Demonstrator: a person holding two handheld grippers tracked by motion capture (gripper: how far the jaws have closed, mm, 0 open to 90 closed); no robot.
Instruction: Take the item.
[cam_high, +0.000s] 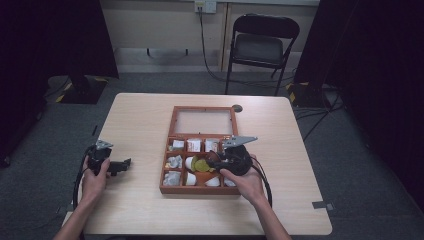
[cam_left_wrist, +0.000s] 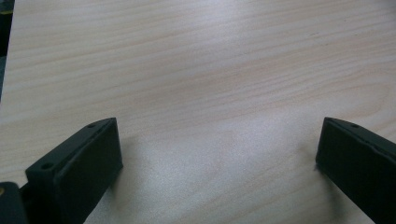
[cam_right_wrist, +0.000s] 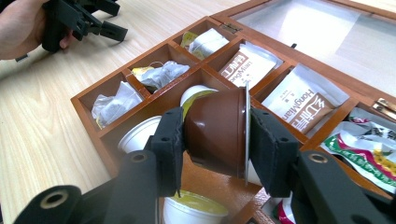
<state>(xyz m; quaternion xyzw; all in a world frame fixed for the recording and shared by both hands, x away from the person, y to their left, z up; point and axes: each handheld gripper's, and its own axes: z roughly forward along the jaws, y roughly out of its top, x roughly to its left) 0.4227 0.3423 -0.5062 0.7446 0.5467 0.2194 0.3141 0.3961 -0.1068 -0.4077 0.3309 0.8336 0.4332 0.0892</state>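
Sideways, the brown capsule (cam_right_wrist: 217, 133) lies clamped in the right tool (cam_right_wrist: 215, 149)

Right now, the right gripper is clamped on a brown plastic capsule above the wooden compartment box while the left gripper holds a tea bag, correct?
Not quite: the left gripper holds nothing; the left gripper view shows its jaws open over the bare light wooden table. The right gripper does clamp the brown plastic capsule above the wooden compartment box.

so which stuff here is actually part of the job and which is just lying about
In the job:
- brown capsule, clamped in right gripper
- wooden box

Lying about:
- left gripper, open over bare table
- folding chair
- sachets
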